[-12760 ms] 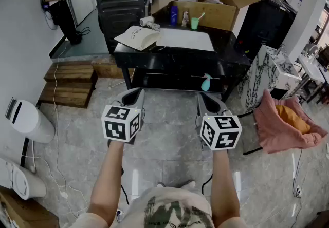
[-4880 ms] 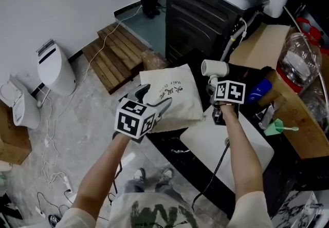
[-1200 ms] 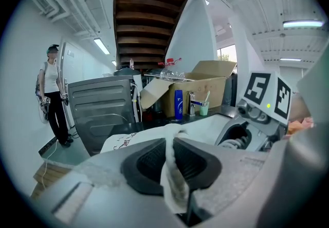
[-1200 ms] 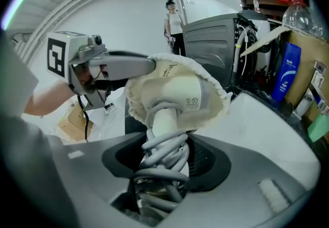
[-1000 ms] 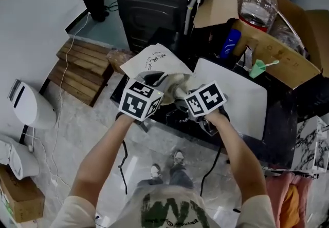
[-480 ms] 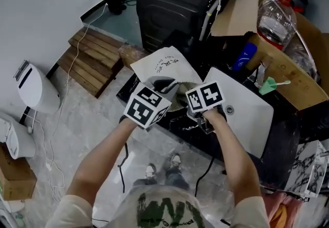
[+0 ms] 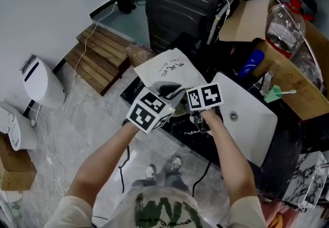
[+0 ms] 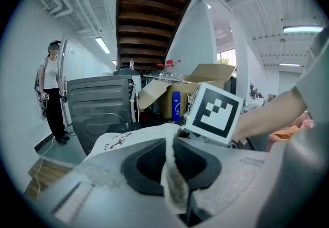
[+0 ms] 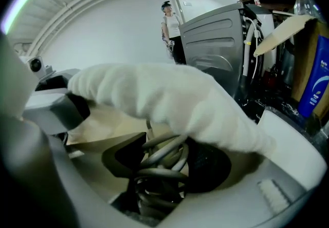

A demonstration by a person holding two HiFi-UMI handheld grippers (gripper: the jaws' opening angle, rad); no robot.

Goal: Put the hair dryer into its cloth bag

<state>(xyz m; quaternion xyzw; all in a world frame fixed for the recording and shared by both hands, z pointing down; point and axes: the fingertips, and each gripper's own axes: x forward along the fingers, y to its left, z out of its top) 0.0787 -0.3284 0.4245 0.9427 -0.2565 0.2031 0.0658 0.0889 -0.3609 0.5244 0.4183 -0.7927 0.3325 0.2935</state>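
Cream cloth bag, script illegible, pinched by the near-shut left gripper; right gripper, jaws wide, grips the coiled grey cord of the white hair dryer.

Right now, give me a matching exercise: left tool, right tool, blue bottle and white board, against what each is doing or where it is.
1 left tool
2 right tool
3 blue bottle
4 white board

A stands by the box
B shut on the cord
C lies flat on the table
D shut on the bag edge

Pairs: 1-D, 2-B, 3-A, 4-C.
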